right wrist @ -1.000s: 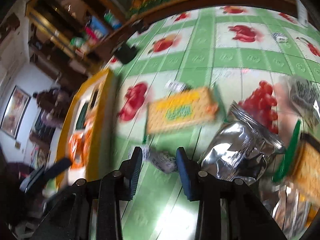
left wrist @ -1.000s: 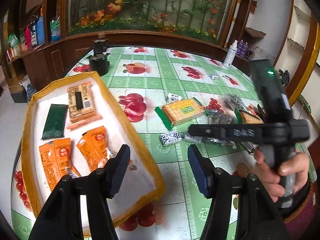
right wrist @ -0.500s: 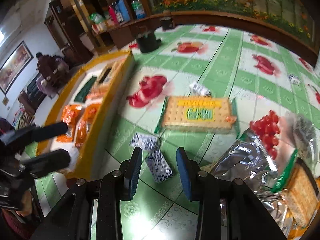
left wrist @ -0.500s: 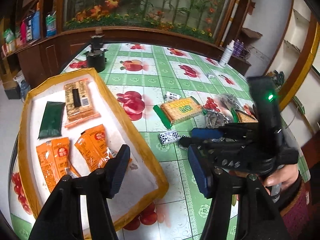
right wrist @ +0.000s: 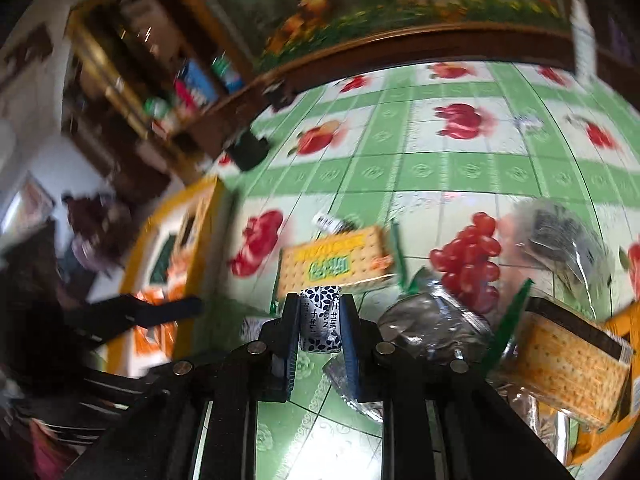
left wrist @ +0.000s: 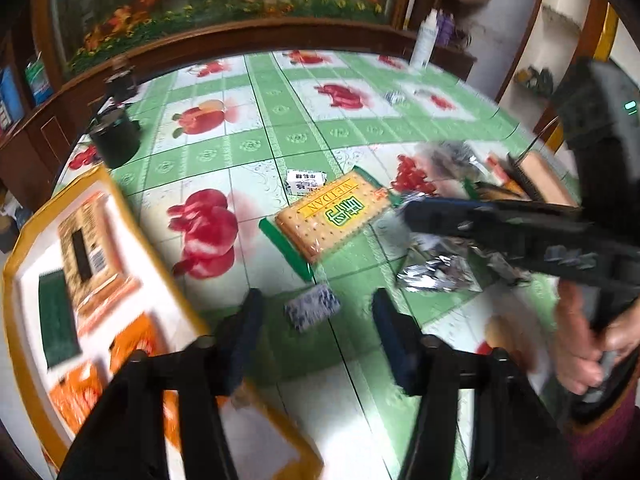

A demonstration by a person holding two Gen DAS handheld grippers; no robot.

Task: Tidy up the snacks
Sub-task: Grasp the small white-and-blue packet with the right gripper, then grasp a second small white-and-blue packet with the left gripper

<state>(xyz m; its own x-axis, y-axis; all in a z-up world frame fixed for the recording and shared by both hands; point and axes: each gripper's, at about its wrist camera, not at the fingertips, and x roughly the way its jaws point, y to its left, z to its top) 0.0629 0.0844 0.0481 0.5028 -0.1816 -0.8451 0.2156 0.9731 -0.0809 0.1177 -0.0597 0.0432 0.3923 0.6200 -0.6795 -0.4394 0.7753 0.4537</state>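
Far left on the bench [left wrist: 304, 120] sits your yellow tray [left wrist: 132, 220], w/ orange packets [left wrist: 76, 396], a dark green sachet [left wrist: 58, 320] and a brown wafer bar [left wrist: 86, 248] lying inside. Your left tool [left wrist: 316, 332] hangs wide apart just right of the tray rim, nothing between its fingers. A small blue-white patterned candy [left wrist: 312, 310] lies on the cloth betw. them, though you can't tell if they touch it. Just beyond is the WEIDAN cracker pack [left wrist: 334, 216], w/ a small white sachet [left wrist: 306, 180] at its far corner. Your right tool [right wrist: 320, 324] is clamped narrow on another patterned candy [right wrist: 320, 320], lifted in front of the cracker pack. Right of it lies a crumpled silver foil bag [right wrist: 432, 328], then a 2nd cracker pack [right wrist: 568, 368].
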